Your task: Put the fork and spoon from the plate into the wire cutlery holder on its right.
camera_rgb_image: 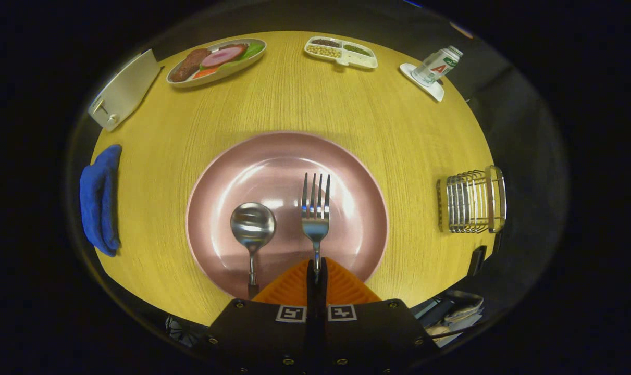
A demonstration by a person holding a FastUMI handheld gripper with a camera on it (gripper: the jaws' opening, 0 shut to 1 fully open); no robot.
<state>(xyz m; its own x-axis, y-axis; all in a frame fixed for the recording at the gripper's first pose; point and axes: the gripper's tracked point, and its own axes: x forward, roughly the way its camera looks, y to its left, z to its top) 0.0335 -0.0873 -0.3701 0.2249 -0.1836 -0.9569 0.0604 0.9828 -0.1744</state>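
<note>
gripper (316,271) is narrow, both fingers pinched on the fork (315,208) handle; fork points straight ahead, tines out over the middle of the pink plate (357,172)

spoon (252,229) lies on the plate just left of the fork, parallel to it, bowl ahead, handle end beside the left finger, apart from the fork

wire cutlery holder (471,200) sits on the counter (294,99) well to the right of the gripper, clear of the plate rim

blue cloth (100,200) far left at the counter edge. Beyond the plate: white toaster (125,88) far left, food dish (216,60), divided tray (341,52), tilted bottle (437,65) on a white coaster at far right
</note>
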